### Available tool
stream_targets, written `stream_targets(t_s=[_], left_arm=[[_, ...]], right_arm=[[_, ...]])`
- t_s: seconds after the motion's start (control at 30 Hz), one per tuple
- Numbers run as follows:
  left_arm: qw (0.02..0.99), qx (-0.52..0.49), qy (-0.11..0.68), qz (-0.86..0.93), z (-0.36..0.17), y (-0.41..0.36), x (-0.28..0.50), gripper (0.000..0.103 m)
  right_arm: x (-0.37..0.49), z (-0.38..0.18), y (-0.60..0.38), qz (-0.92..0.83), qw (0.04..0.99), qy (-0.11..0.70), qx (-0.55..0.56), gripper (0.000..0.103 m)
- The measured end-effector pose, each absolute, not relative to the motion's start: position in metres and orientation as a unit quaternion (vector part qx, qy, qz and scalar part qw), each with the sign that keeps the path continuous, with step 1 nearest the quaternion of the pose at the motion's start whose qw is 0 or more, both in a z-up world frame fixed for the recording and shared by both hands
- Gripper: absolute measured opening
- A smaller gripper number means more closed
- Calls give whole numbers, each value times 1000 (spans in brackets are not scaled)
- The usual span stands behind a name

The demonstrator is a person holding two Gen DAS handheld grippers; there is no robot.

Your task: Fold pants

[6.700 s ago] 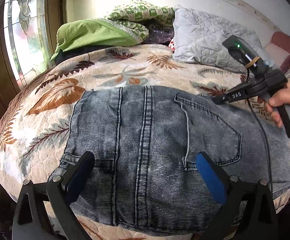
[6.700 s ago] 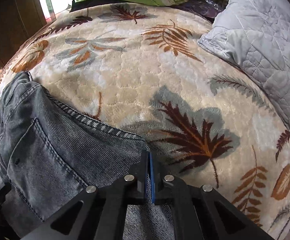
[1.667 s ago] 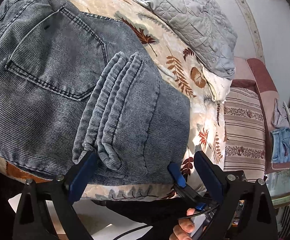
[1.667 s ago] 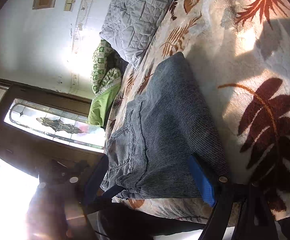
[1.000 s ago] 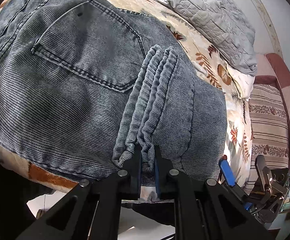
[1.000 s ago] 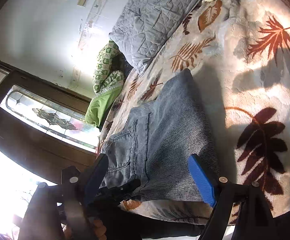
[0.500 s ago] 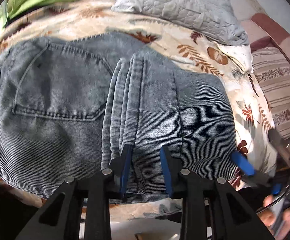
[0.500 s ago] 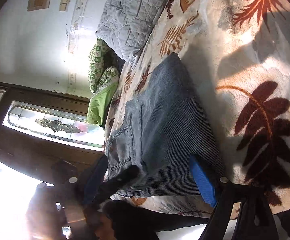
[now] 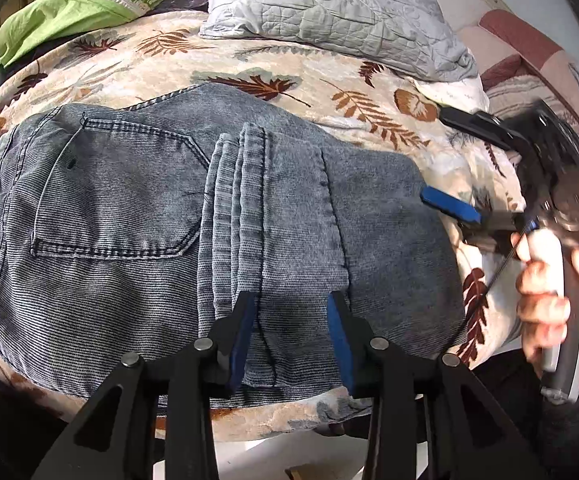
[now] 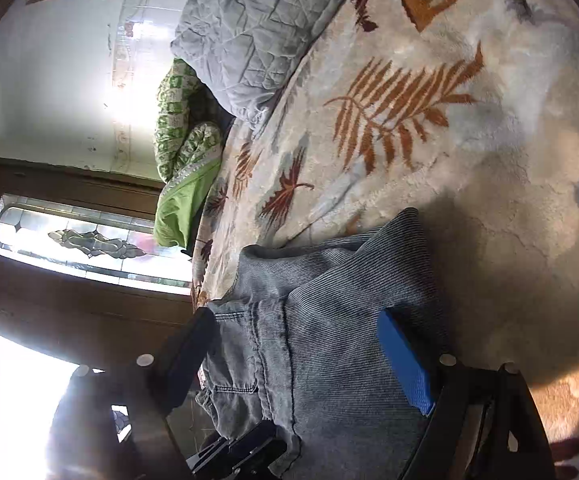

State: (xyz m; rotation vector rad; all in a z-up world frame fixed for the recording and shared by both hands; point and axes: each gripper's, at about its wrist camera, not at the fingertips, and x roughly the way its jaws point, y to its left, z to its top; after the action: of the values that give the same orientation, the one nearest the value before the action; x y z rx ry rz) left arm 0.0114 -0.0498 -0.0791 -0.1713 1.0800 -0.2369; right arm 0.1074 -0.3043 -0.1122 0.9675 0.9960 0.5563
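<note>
1. Covering nearly the whole scene is a bed under a cream blanket (image 9: 329, 68) printed with brown, rust and grey leaves; it reaches from the near edge to the far wall.
2. Folded grey-blue denim pants (image 9: 137, 216) lie on the near part of the bed, close to its near edge. A back pocket faces up on the left, and a stack of hems and seams runs near to far down the middle. In the right wrist view the pants (image 10: 329, 340) fill the lower centre.
3. Far right on the bed lies a grey quilted pillow (image 9: 329, 4), well apart from the pants.
4. Far left sits a green pillow (image 9: 61, 12) with a green-and-white patterned cloth beside it.
5. Left tongs (image 9: 291, 328) hover over the near edge of the pants, partly spread, the blue pads on either side of a flat strip of denim just right of the seam stack; they grip nothing.
6. Right tongs (image 9: 445, 164) are at the right edge of the pants, held by a hand (image 9: 549, 292) and blurred. Seen from their own camera, the right tongs (image 10: 297, 348) stand wide apart over the denim, holding nothing.
7. Beyond the bed on the left, in the right wrist view, is a dark wooden frame with a leaded glass window (image 10: 81, 240).
</note>
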Motion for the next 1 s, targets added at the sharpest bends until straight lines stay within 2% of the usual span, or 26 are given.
stream_targets(t_s=[0.13,0.3,0.33,0.47,0.63,0.73,0.8,1.0], left_arm=[[872,-78,474,-94,-58,-47,16,58],[873,-36,482,-64,-67,-58,36,61],[868,-27,493,-57,-72,-60,39,61],[868,-20,494,-48,-75,-60,37,61],[873,-8,486,-44,-70,-64,40,63],[867,5,496,-41,-79,-66,45,68],[855,11,517,-40,-94,-66,48,68],[860,8,508,-43,-96,-65,45,70]], right_arm=[[59,-97,-306,277,738,440,431,86],[19,-139,-296,280,719,488,408,85],[15,-140,-299,282,727,467,417,85],[13,-124,-296,271,747,466,389,85],[11,-137,-296,281,734,464,408,85],[12,-131,-295,275,738,469,400,85],[13,-120,-295,274,747,463,390,85],[65,-77,-298,273,776,440,361,85]])
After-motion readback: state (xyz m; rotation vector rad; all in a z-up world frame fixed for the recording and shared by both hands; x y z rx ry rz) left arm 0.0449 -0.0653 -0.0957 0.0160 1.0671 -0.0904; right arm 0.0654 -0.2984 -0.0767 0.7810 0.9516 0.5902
